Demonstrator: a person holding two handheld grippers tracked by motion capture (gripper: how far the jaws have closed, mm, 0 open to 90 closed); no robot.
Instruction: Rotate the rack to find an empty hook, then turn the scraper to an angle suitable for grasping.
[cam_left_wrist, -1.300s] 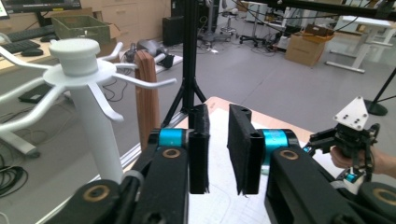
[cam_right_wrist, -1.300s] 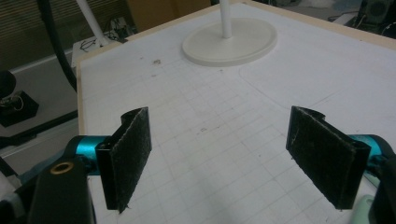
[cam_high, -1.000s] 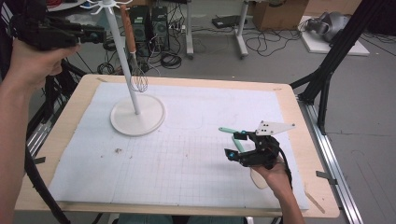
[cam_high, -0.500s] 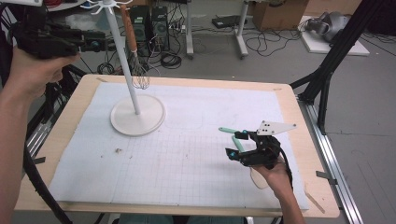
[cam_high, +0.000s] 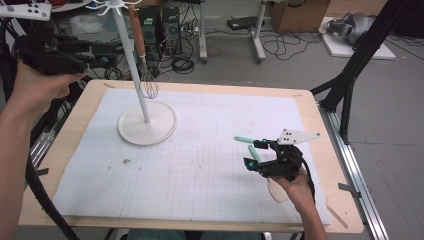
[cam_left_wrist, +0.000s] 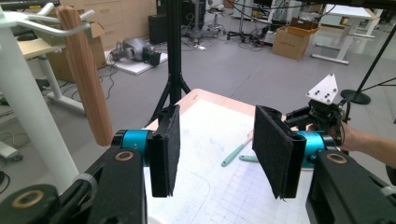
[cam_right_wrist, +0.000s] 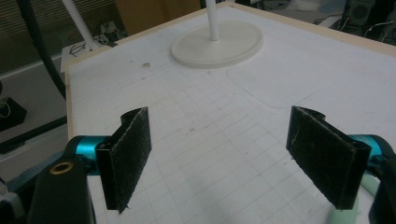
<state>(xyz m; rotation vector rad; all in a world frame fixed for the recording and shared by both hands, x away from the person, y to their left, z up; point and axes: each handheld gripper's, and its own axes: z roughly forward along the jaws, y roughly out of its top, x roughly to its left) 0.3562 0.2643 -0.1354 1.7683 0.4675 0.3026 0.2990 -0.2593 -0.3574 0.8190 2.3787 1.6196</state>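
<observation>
the worktop (cam_high: 325, 150) carries a white gridded mat (cam_high: 200, 165) over most of its top. near its far left corner stands a white stand (cam_high: 146, 122) with a round base and a tall pole; hooks branch from the pole's top. a whisk (cam_high: 145, 70) with a wooden handle hangs from one hook, wire end down, just beside the pole and clear of the base.

the left tongs (cam_left_wrist: 215, 149) are held up in the air off the far left corner of the worktop, level with the whisk's handle. their jaws have just been opening and stand parted with nothing between them; in the left gripper view the handle hangs just outside the left-hand jaw, apart from its pad.

the right tongs (cam_high: 255, 152) rest low over the mat near the right edge, jaws wide apart and empty. two spatulas (cam_high: 250, 145) with teal handles lie on the mat by them, one pale blade partly under the hand (cam_high: 295, 187).
</observation>
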